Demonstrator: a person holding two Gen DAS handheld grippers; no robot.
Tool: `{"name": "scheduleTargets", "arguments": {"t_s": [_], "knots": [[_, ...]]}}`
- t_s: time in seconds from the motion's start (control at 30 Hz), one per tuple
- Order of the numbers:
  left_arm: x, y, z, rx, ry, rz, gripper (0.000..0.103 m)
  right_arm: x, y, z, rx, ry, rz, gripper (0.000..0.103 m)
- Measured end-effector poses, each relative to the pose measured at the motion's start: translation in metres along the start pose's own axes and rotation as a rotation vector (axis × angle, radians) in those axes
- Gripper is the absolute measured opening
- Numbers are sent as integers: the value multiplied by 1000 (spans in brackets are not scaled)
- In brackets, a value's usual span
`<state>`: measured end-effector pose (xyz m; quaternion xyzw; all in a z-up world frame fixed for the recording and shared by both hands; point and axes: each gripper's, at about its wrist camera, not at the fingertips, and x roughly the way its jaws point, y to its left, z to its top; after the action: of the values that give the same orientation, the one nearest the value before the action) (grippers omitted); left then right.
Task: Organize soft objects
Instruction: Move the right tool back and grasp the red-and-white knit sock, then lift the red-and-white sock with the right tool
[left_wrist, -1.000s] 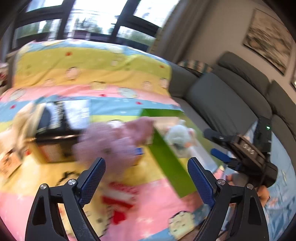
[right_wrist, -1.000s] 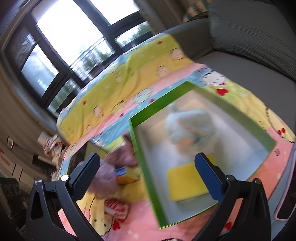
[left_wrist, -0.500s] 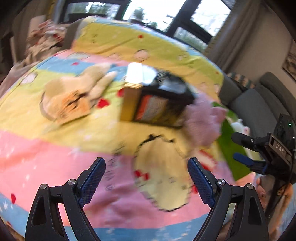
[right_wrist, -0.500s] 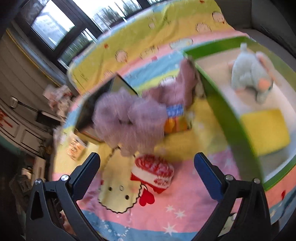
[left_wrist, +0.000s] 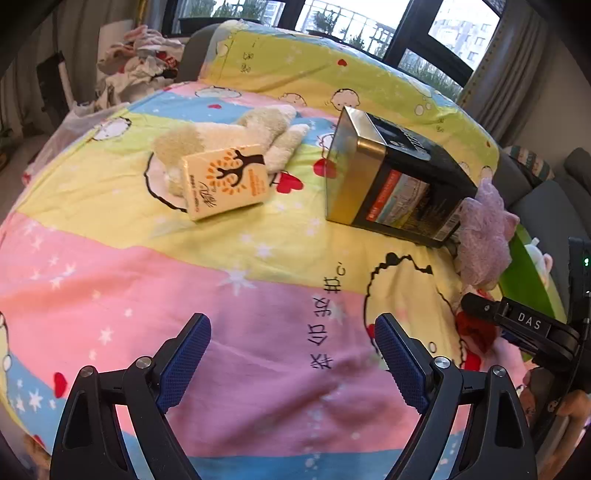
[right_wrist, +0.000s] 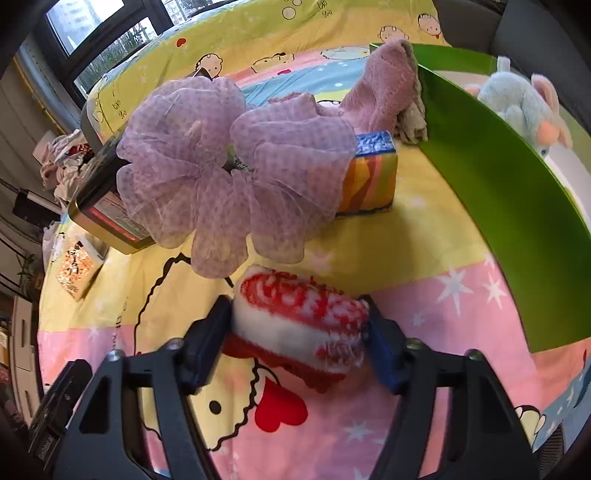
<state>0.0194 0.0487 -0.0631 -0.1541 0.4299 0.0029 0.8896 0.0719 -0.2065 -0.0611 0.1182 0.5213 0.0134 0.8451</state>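
Note:
My right gripper (right_wrist: 297, 332) is shut on a red and white fluffy soft toy (right_wrist: 299, 314) resting on the cartoon bedsheet. Just beyond it lies a purple mesh bath pouf (right_wrist: 229, 177), with a pink towel (right_wrist: 384, 92) behind it. The green box (right_wrist: 509, 206) stands to the right and holds a pale blue plush mouse (right_wrist: 517, 103). My left gripper (left_wrist: 291, 365) is open and empty above the pink stripe of the sheet. A cream plush toy (left_wrist: 236, 136) lies far ahead of it, partly under a small yellow carton (left_wrist: 225, 182). The pouf also shows in the left wrist view (left_wrist: 484, 236).
A black and gold tin box (left_wrist: 391, 177) lies on the sheet beside the pouf. A colourful tissue pack (right_wrist: 369, 173) sits by the green box. The right gripper shows at the right edge of the left wrist view (left_wrist: 524, 328). Clothes (left_wrist: 136, 62) are piled beyond the bed. A grey sofa (left_wrist: 554, 206) lies right.
My right gripper has moved down to the red and white toy and closed on it. My left gripper has swung left, away from the green box, and stays open.

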Motion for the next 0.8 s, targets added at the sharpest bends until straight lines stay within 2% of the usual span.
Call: {"name": "scheduleTargets", "arguments": {"t_s": [0.1,0.17,0.3,0.37,0.47,0.57,0.67,0.73,0.8], "knots": [[0,2,2,-3,-1,3,90,-1,3,1,-12,-6,10,61],[-2,7,3,-18,-3,-4,90,-2,14,2,-30,6,50,60],[-5,11,6,-30,-11,-9,90,-9,38,-5,-107,36,231,60],[-6,12,6,-35,-15,-6,90,-11,56,-11,-181,37,280,60],[-6,14,7,-39,-15,-4,90,-6,79,-20,-268,41,296,63],[-7,14,7,-37,-16,-10,90,-1,90,-25,-325,54,257,67],[-8,13,7,-44,-20,-37,90,-7,86,-19,-317,35,237,74],[-10,12,8,-48,-24,-64,90,-19,76,-16,-296,6,247,87],[-11,8,6,-42,-26,-89,90,-31,64,-11,-248,-15,275,90]]}}
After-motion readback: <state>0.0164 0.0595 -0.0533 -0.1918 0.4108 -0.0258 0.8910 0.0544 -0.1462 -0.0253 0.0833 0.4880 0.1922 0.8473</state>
